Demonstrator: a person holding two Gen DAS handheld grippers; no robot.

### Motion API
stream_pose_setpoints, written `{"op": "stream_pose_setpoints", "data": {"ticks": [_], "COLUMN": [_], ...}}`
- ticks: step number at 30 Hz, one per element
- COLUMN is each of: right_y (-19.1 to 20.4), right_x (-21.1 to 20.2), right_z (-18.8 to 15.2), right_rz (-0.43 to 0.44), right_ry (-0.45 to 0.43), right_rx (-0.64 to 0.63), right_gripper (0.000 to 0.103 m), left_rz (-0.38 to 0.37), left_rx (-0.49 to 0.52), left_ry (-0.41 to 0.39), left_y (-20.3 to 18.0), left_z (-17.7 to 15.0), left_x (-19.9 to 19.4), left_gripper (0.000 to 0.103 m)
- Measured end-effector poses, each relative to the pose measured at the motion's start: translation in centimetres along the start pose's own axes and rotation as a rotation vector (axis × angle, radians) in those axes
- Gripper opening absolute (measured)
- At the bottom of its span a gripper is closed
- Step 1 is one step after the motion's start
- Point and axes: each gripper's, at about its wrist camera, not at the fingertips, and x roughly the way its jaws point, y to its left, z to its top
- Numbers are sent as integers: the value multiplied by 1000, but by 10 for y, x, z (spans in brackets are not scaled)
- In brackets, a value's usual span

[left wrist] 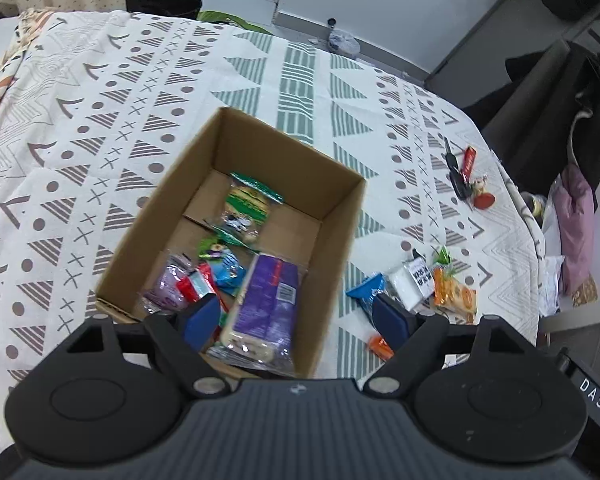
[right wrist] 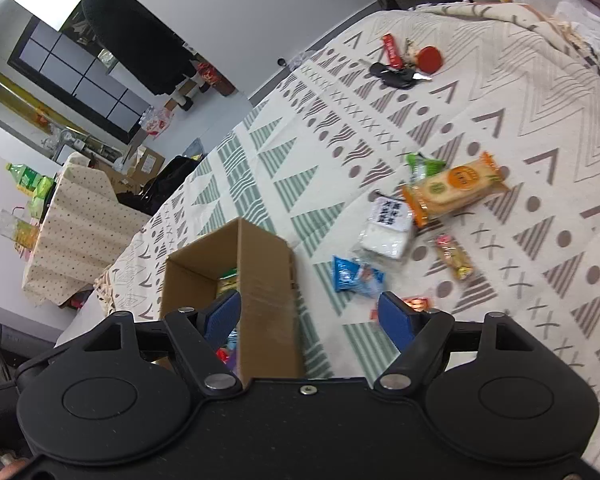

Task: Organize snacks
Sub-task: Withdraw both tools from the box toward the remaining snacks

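An open cardboard box (left wrist: 340, 216) (right wrist: 268, 280) stands on the patterned cloth. Inside lie a large purple packet (left wrist: 268, 300), a green packet (left wrist: 248, 204) and several small wrappers. My left gripper (left wrist: 296, 316) hovers open above the box's near edge, nothing between its fingers. Right of the box loose snacks lie on the cloth: a blue packet (left wrist: 366, 292) (right wrist: 350, 276), a white packet (left wrist: 410, 284) (right wrist: 388, 228), an orange biscuit packet (left wrist: 456, 294) (right wrist: 456, 188) and a small bar (right wrist: 454, 256). My right gripper (right wrist: 312, 316) is open and empty, straddling the box's right wall.
Keys with a red tag and red disc (left wrist: 470, 178) (right wrist: 404, 62) lie at the far right of the cloth. A dark chair with clothes (left wrist: 560, 112) stands beyond the table's right edge. A second covered table with bottles (right wrist: 60, 216) is off to the left.
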Motion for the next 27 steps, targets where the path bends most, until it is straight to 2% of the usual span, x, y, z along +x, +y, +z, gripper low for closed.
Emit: {"op": "stream_pose_setpoints", "data": {"ticks": [4,16,20,27], "right_y": [-12,-55,-75,-100], "right_x": [-8,-26,-33,-37], "right_z": [1,7,11,19], "right_rz": [-10,-23,-13,-3], "right_ry": [-19,-32,-36,-27], "right_rx": [-1,-6,9,16], "right_gripper": [85,88,88,88], "left_rz": [-2,-5,-6,-25], "left_rx": [13,55,51,40], "left_ry": [5,30,-5,-10], "left_y": [-12,-53,-63,-79], "left_z": [-7,-26,-30,-37], "left_x": [2,13,14,26], "left_gripper": [83,84,84,84]}}
